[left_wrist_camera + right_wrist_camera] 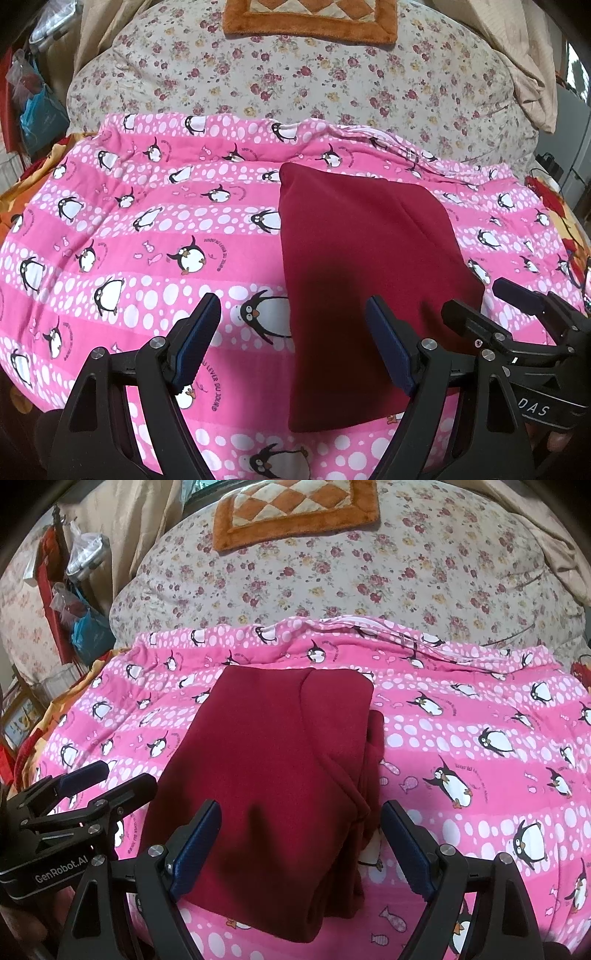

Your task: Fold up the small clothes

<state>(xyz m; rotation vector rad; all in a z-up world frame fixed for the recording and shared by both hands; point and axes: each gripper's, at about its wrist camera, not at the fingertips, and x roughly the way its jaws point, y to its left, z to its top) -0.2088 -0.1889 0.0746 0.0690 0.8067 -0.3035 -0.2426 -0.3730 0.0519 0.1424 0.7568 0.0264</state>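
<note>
Nearest us, both tongs hang wide apart and empty: the left tongs (291,343) over the near left edge of the red garment (369,266), the right tongs (301,849) straddling its near end. It lies folded into a long pad on the pink penguin blanket (480,716) on the bed. We judge it soft, light fleece, thick where layered; we would pinch the near corners through all layers. Beyond sits the floral quilt (369,572).

Two wrist cameras look steeply down and forward from close above a bed: the left over the pink blanket (147,229), the right over the folded red garment (273,775). Both share garment, blanket and floral quilt (332,81).
</note>
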